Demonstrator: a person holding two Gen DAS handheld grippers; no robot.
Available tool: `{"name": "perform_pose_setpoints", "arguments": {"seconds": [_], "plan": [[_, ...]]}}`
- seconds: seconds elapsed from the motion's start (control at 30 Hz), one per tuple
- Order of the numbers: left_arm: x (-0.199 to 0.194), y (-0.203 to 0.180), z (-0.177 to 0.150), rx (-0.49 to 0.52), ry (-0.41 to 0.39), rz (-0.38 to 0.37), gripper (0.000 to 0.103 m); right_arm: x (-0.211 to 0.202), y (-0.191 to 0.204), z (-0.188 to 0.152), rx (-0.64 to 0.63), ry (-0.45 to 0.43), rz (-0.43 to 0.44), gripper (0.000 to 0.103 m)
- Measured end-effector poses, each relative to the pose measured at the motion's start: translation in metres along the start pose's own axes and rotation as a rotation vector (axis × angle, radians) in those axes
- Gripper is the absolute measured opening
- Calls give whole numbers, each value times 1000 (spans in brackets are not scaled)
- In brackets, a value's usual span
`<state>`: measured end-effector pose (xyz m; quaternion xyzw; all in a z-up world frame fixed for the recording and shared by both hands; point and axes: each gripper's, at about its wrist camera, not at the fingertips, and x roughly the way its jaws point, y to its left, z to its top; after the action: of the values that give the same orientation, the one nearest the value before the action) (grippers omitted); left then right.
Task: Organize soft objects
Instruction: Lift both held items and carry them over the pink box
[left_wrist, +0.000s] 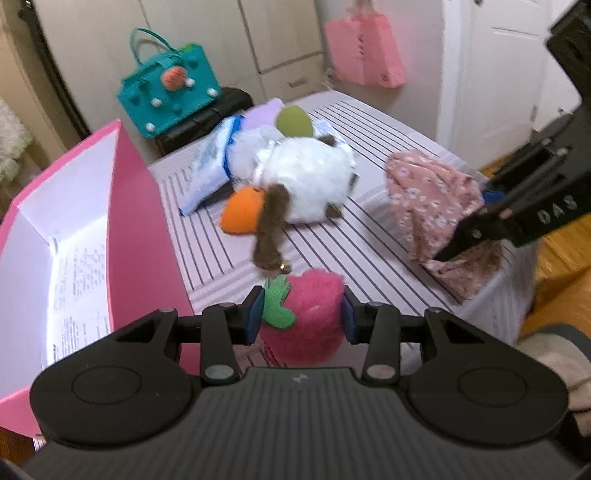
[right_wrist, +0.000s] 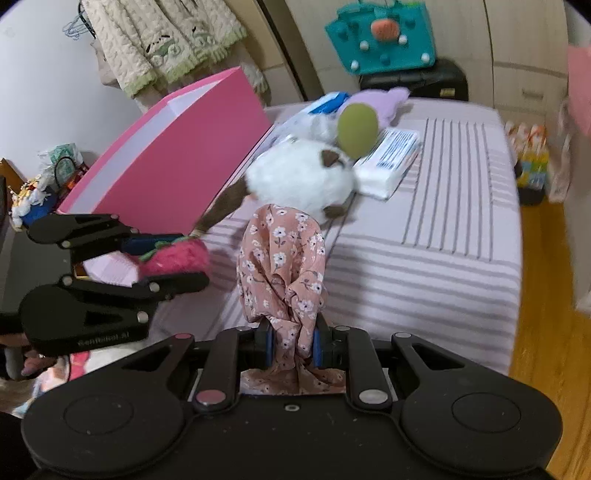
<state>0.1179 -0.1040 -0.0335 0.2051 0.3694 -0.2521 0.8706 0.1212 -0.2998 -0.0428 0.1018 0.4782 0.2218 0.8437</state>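
Observation:
My left gripper (left_wrist: 301, 317) is shut on a pink plush strawberry (left_wrist: 310, 321) with a green leaf, held over the near edge of the striped table (left_wrist: 369, 122); it also shows in the right wrist view (right_wrist: 173, 256). My right gripper (right_wrist: 293, 343) is shut on a pink floral cloth (right_wrist: 280, 266), bunched between the pads; in the left wrist view the cloth (left_wrist: 428, 199) hangs at the right. A white plush toy (left_wrist: 306, 181) with an orange beak lies mid-table. An open pink box (left_wrist: 133, 206) stands at the left.
Tissue packs (right_wrist: 388, 162), a lilac soft item (right_wrist: 380, 101) and a green oval plush (right_wrist: 358, 129) lie behind the white toy. A teal bag (left_wrist: 166, 88) sits on a black case beyond the table. A pink paper bag (left_wrist: 364, 48) hangs at the back. Wooden floor lies to the right.

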Motion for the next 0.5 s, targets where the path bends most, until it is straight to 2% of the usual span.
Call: {"name": "perform_pose_setpoints", "arguments": {"seconds": [0.07, 0.2, 0.5], "plan": [[-7, 1, -1, 9, 24, -39, 41, -1, 9, 4, -2, 36, 7, 23], [-23, 4, -3, 49, 47, -70, 41, -6, 28, 14, -20, 79, 22, 23], [-59, 47, -4, -2, 132, -192, 41, -12, 78, 33, -66, 162, 80, 23]]}}
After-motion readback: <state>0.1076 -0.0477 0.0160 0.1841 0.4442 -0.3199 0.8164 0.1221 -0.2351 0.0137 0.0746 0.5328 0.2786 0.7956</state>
